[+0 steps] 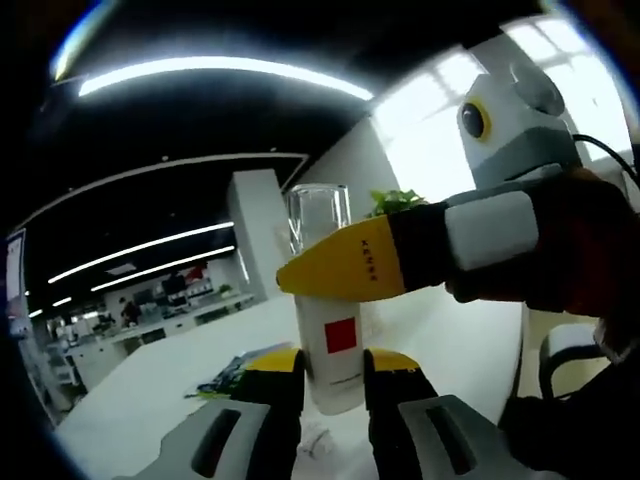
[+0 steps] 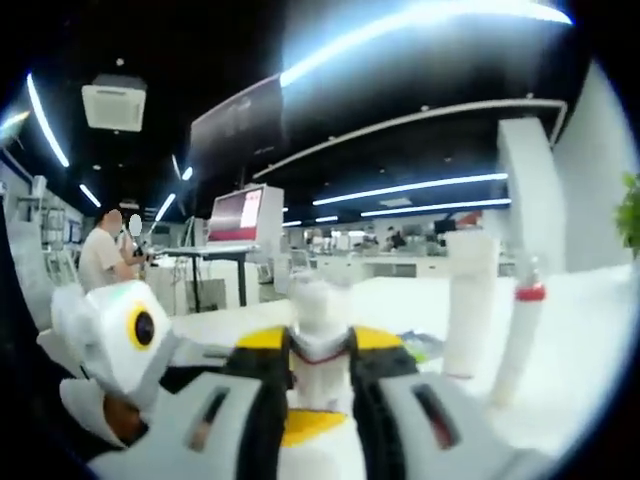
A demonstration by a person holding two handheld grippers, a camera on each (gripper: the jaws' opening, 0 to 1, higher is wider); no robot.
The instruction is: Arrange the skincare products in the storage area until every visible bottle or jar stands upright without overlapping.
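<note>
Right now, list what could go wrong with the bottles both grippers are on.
1. The left gripper clamps the white bottle with the red square low, while the right gripper crosses in front of it; a pull could tip it.
2. The right gripper holds a white bottle near the tall white bottle and the red-collared bottle; a swing could topple them.

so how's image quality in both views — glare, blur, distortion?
Left gripper view: the window at upper right is blown out, the ceiling light strips bend with fisheye curvature, and the white bottle with a red square label and clear cap is fairly sharp. Right gripper view: softer overall, strong glare along the top light strip, and the white bottle with a red band between the jaws is blurred.
</note>
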